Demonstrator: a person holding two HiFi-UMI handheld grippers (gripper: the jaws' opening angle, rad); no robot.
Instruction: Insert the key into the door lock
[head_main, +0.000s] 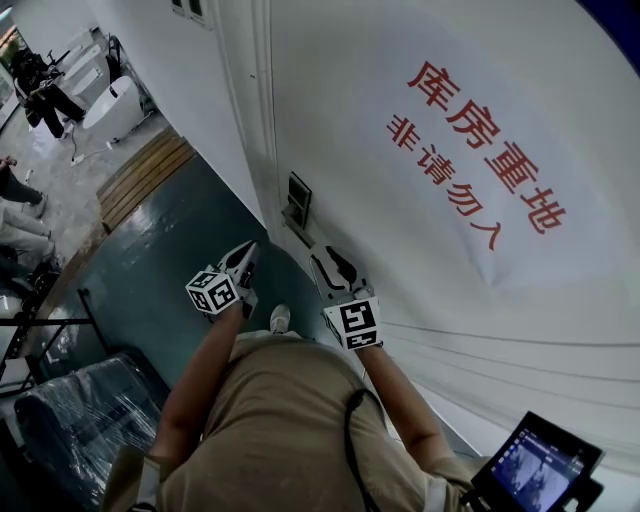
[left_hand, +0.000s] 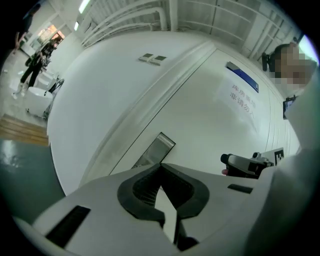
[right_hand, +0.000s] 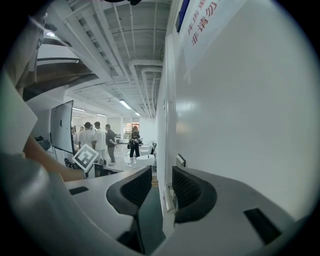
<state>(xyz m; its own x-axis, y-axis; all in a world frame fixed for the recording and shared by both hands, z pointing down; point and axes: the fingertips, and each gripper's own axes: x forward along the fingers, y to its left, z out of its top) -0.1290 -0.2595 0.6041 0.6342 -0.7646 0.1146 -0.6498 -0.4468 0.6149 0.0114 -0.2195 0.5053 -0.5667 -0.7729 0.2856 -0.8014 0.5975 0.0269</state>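
Your left gripper (head_main: 247, 252) has its jaws pressed together, your right gripper (head_main: 325, 262) has its jaws spread apart, and the door lock (head_main: 298, 203) sits on the white door (head_main: 350, 120) at 12 o'clock, near both.

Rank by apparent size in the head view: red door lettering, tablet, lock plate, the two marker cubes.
red lettering
tablet, cut by the frame edge
left marker cube and right marker cube, alike
lock plate
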